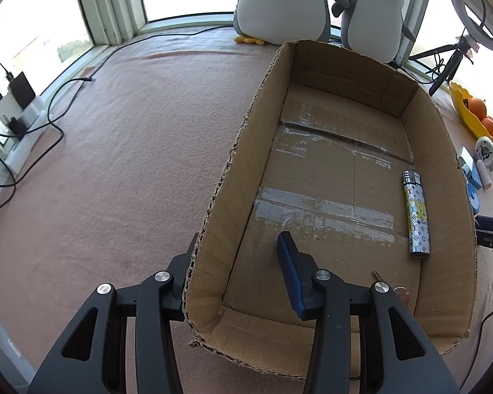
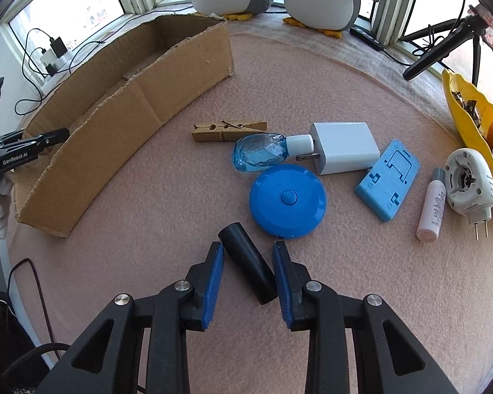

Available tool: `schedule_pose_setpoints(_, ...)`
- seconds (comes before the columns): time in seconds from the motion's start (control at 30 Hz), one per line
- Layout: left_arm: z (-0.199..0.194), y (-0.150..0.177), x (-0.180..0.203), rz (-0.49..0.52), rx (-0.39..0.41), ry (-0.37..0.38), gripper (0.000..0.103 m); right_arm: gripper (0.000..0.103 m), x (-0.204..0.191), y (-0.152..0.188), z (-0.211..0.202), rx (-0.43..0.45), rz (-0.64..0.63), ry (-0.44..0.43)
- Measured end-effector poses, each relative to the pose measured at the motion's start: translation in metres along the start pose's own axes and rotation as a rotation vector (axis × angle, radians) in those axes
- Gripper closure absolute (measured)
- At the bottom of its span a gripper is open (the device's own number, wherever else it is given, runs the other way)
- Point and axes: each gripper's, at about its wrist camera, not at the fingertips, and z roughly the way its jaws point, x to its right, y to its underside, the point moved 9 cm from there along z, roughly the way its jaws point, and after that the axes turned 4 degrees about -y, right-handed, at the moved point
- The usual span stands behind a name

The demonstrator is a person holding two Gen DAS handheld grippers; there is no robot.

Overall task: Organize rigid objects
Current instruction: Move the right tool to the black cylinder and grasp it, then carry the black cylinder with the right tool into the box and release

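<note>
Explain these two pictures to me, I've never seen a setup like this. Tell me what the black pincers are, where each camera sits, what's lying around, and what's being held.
The black pincers are two hand-held grippers, one in each of a person's hands. Each carries a fisheye camera looking forward along its two fingers, hence the curved edges.

The left wrist view shows the left gripper open, straddling the near wall of a cardboard box, one finger outside, one inside. A patterned lighter lies in the box.

The right wrist view shows the right gripper open around a black tube lying on the pink cloth; whether the pads touch it I cannot tell. Beyond lie a blue round disc, a white charger, a clothespin and a small blue bottle. Nothing is lifted yet.
</note>
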Motion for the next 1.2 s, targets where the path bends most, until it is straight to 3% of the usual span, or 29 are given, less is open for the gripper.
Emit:
schedule_pose_setpoints(0.17, 0.0, 0.0, 0.0, 0.0, 0.0, 0.0, 0.06, 0.088, 0.002, 0.004, -0.001, -0.01, 0.023, 0.006)
schedule_pose_setpoints(0.63, 0.0, 0.0, 0.0, 0.001, 0.001, 0.0, 0.06, 0.088, -0.01, 0.004, -0.019, 0.079, 0.155, -0.02)
schedule_pose_setpoints(1.2, -0.001, -0.003, 0.001, 0.008, 0.008, -0.001, 0.06, 0.088, -0.089, -0.07, -0.059, 0.225, 0.114, -0.092)
